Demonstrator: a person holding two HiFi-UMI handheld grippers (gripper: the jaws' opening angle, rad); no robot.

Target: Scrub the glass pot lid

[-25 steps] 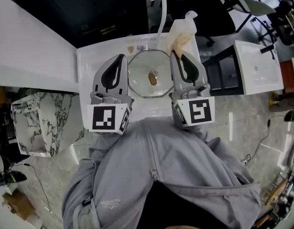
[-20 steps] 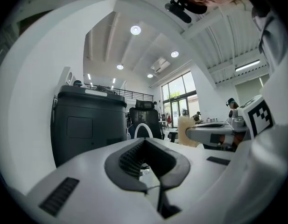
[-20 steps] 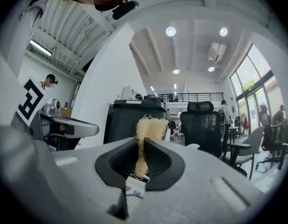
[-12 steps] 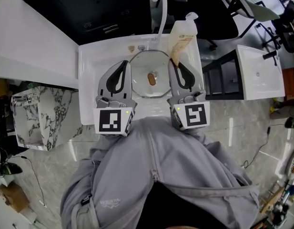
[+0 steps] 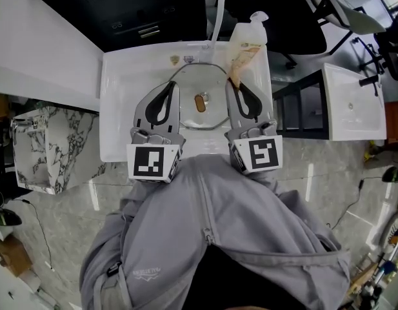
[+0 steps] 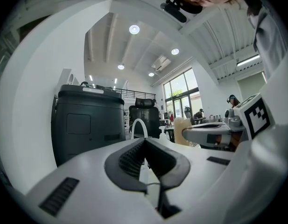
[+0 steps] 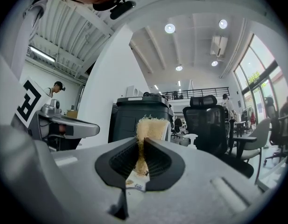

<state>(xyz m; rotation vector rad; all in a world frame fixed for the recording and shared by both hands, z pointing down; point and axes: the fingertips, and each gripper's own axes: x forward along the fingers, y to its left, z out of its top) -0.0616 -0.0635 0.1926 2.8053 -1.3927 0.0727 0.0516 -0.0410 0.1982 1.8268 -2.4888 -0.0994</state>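
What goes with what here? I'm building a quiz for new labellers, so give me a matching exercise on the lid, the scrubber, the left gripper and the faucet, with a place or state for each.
Things:
1. glass pot lid
2. loofah scrubber
3. left gripper
4. faucet

Places or states:
A. shut, nothing between the jaws
B. rising at the back of the sink
C. lying in the basin
D. clamped in the right gripper

Pairs: 1-C, 2-D, 3-A, 4-B.
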